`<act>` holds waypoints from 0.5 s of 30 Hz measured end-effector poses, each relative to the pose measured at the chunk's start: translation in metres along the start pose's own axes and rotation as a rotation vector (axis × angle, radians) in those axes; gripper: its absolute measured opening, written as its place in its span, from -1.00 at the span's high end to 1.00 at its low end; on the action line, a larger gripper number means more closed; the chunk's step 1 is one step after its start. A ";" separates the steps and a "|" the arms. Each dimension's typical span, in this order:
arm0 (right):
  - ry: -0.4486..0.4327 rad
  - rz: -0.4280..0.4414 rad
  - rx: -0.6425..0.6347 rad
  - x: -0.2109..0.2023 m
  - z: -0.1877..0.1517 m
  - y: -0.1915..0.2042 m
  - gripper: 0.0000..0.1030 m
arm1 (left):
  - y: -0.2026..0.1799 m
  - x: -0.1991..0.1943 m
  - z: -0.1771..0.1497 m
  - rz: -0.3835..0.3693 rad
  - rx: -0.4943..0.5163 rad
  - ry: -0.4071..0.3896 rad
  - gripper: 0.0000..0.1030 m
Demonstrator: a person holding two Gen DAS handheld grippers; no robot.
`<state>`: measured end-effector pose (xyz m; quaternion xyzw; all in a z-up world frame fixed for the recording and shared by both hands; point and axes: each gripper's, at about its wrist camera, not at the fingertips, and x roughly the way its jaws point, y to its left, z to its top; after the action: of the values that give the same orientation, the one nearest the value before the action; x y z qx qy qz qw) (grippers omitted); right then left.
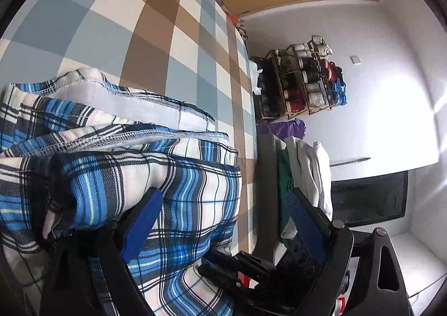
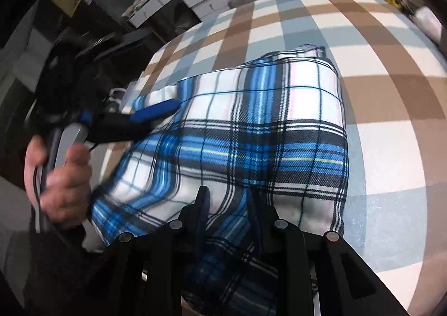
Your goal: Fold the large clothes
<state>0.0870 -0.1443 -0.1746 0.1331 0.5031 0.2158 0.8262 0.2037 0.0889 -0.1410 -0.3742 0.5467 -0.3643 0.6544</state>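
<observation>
While the folded plaid garment (image 2: 265, 126) lies on the checked bed (image 2: 391, 92), the right gripper (image 2: 227, 198) pinches its near edge. Beside it, the left gripper (image 1: 223, 204) stands spread, one finger (image 1: 142, 221) on the cloth.

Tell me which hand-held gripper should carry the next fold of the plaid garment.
Right, probably. The right hand-held gripper is already closed on the plaid garment at its near edge. The left hand-held gripper stands wide open with nothing clamped, one finger just lying against the fabric's side.
</observation>
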 end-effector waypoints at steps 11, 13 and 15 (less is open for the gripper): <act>0.004 0.090 0.072 -0.001 0.003 -0.021 0.47 | -0.042 -0.044 -0.074 0.103 0.286 0.083 -0.65; 0.002 0.092 0.077 -0.003 0.003 -0.022 0.47 | -0.038 -0.043 -0.093 0.200 0.300 0.101 -0.65; 0.004 0.093 0.081 -0.004 0.004 -0.022 0.47 | -0.020 -0.038 -0.106 0.312 0.287 0.132 -0.65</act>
<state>0.0939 -0.1653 -0.1797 0.1894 0.5062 0.2338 0.8082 0.0925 0.1033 -0.1192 -0.1635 0.5823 -0.3565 0.7121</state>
